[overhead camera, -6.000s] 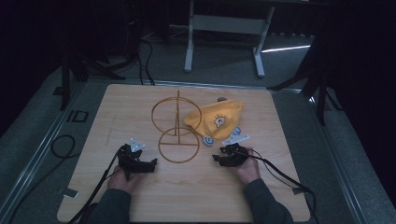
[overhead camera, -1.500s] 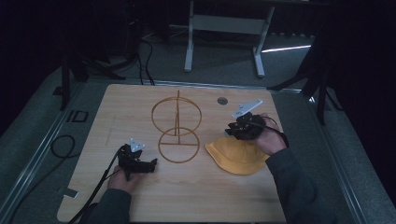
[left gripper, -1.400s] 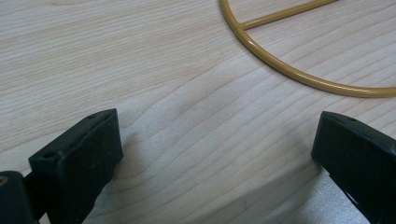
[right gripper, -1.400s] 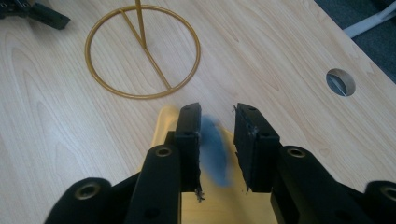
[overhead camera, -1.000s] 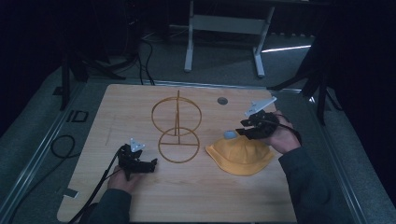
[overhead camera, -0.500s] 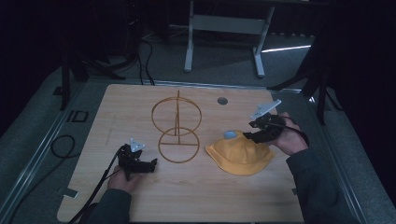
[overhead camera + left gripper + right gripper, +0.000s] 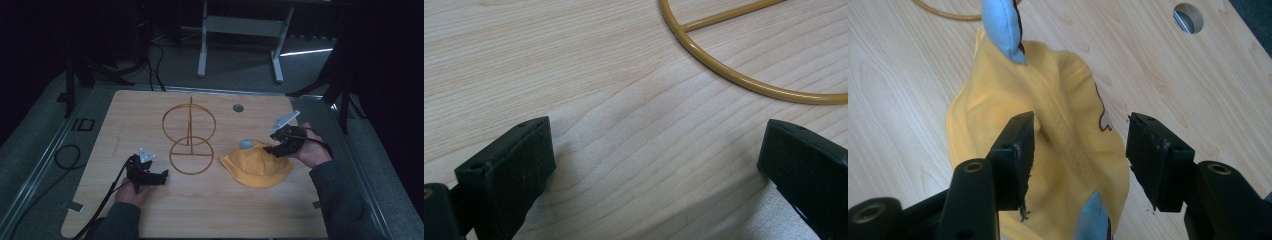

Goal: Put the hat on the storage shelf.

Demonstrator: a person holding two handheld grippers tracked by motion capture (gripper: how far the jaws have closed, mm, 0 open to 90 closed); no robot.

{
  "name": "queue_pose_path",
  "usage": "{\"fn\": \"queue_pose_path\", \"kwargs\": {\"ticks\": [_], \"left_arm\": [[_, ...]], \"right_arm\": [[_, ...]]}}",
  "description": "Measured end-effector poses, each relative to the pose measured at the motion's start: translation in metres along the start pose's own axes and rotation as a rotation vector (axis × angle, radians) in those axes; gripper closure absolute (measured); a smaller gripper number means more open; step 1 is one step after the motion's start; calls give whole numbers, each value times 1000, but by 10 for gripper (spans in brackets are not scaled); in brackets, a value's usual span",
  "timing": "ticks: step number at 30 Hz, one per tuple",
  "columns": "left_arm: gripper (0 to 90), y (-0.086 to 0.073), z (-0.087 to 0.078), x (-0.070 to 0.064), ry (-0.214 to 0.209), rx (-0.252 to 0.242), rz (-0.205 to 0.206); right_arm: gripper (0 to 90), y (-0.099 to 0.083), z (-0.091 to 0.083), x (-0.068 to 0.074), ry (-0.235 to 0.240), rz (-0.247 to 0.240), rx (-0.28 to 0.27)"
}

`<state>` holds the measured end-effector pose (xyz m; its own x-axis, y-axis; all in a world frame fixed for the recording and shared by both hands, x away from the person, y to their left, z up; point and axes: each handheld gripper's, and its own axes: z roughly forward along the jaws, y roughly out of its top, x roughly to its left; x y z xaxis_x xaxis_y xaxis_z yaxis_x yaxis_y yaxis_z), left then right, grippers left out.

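Yellow hat [image 7: 256, 164] lies flat on the wooden table [image 7: 215, 215], right of centre, its brim spread on the boards and a pale blue ear [image 7: 245, 144] standing up at its far left side. Its near brim sits well in from the table's near edge, with bare wood in front of it and to its right as far as the right edge. To its left the hat lies just beside the round base of the wire stand [image 7: 190, 135], a thin gold frame with an upright ring above a flat ring; whether brim and base touch cannot be told from the high view. A small round hole [image 7: 238, 107] marks the table near its far edge, beyond the hat.

The right gripper [image 7: 278, 148] hangs over the hat's far right part, held in the person's right hand [image 7: 310, 152]. In the right gripper view its jaws stand apart and hold nothing: the hat's raised centre seam [image 7: 1068, 135] runs up between them, the cloth lying below the pads, one blue ear beyond the tips and a second blue ear [image 7: 1092, 219] low between the jaws.

The left gripper [image 7: 161, 176] rests low near the table's near left part, just in front of the stand's base ring and well apart from the hat. Its jaws are spread wide over bare wood, with the gold ring [image 7: 744, 77] curving past beyond the tips. Open board lies to its left, out to the table's left edge.
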<state>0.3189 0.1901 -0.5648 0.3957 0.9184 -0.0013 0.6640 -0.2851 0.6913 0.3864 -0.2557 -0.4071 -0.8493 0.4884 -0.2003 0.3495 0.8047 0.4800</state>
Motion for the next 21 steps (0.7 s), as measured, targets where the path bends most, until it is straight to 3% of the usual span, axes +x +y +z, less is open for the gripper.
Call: {"fn": "queue_pose_path", "kwargs": {"ticks": [21], "left_arm": [[19, 0, 0, 0, 0, 1, 1]], "right_arm": [[472, 5, 21, 2, 33, -39, 93]]}}
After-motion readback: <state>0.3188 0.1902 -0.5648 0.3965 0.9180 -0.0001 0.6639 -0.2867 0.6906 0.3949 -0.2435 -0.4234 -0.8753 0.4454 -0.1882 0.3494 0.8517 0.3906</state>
